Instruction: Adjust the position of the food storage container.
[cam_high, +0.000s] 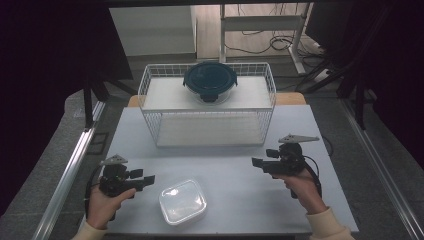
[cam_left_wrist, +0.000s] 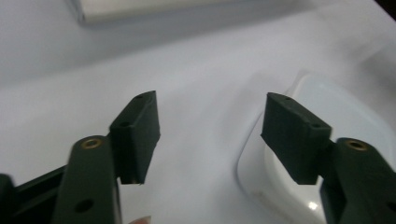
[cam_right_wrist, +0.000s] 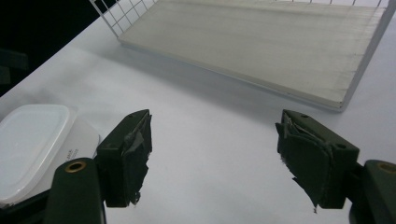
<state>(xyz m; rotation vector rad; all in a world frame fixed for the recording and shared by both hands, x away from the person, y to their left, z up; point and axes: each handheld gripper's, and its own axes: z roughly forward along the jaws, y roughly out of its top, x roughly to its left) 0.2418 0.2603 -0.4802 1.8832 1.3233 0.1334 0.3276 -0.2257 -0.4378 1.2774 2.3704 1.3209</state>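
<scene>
A square clear plastic container with a white lid (cam_high: 182, 201) lies on the white table near the front edge. My left gripper (cam_high: 148, 181) hovers just left of it, jaws apart and nothing between them. In the left gripper view the container (cam_left_wrist: 348, 109) lies past the right-hand jaw of my left gripper (cam_left_wrist: 210, 135). My right gripper (cam_high: 259, 162) is held at the right of the table, open and empty, pointing left. In the right gripper view my right gripper (cam_right_wrist: 215, 156) stands wide over bare table, with the container (cam_right_wrist: 32, 140) at the far left.
A white wire rack (cam_high: 150, 95) stands at the back middle of the table. A round glass container with a dark teal lid (cam_high: 210, 80) sits on its top shelf. The rack's lower shelf board (cam_right_wrist: 261, 46) lies ahead of the right gripper.
</scene>
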